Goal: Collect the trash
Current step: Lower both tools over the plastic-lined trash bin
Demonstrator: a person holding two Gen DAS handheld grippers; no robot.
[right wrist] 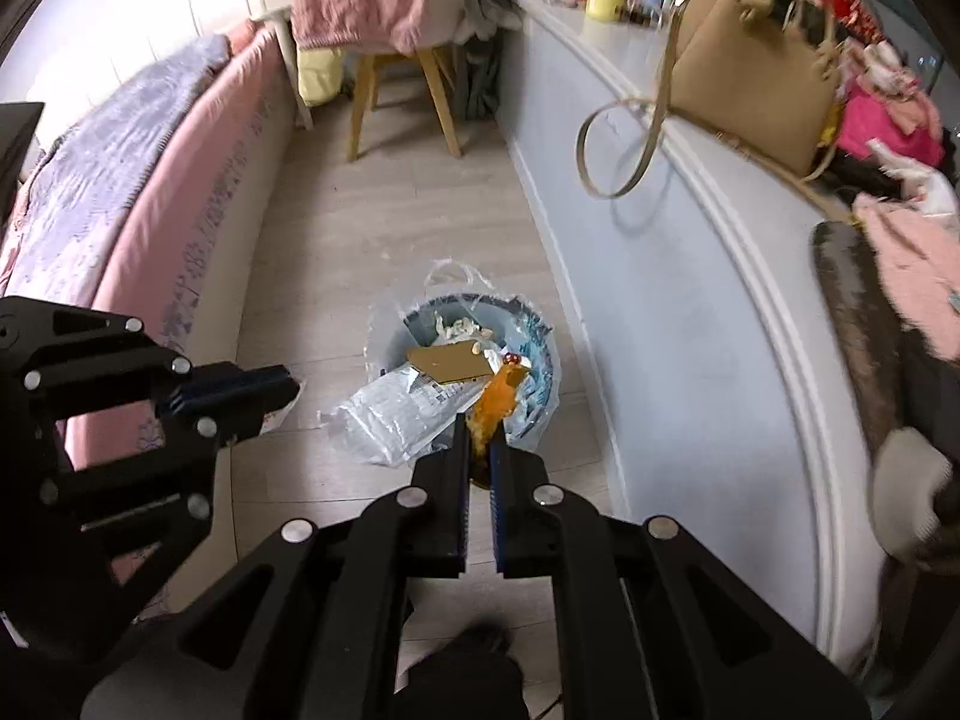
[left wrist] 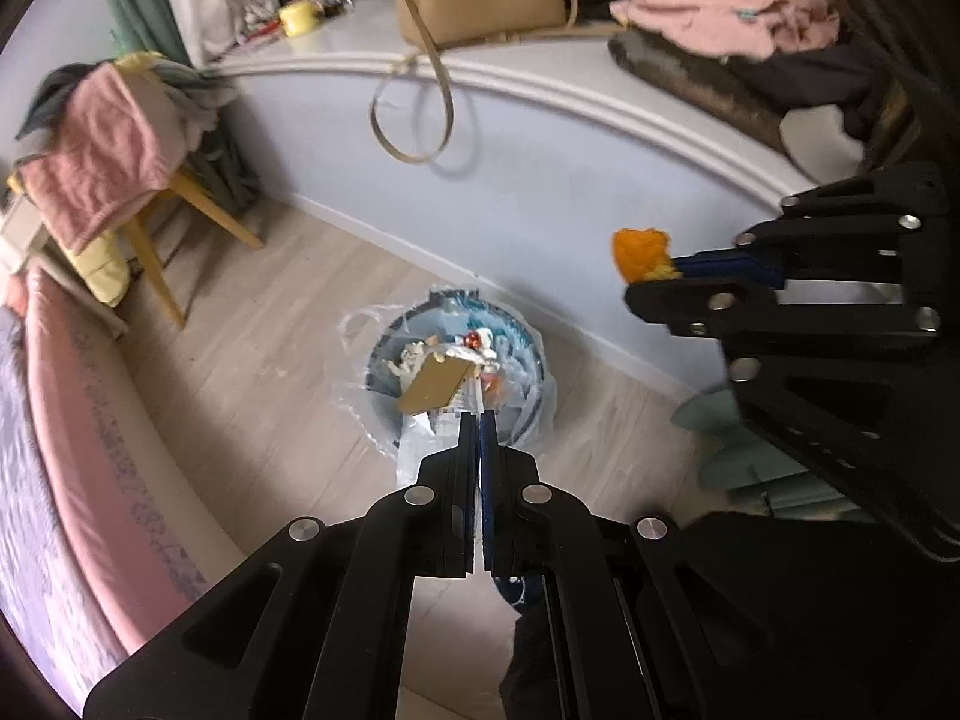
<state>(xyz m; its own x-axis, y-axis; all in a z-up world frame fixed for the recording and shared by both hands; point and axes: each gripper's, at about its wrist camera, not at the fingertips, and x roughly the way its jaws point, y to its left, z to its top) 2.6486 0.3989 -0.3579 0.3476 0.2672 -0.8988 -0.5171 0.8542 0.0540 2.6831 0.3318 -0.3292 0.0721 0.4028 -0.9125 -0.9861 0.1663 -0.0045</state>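
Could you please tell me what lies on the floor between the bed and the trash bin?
Bare wooden floor, apart from a crumpled clear plastic bag lying against the trash bin on the side towards the bed; the right wrist view shows it best.

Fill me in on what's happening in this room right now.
A person is collecting trash with a two-finger gripper in each hand. The right gripper is shut on a piece of orange peel, held above the floor near the trash bin, which is lined with a clear plastic bag and already holds a piece of cardboard and crumpled paper. The left gripper is shut; a clear plastic wrapper seems pinched between its fingers.
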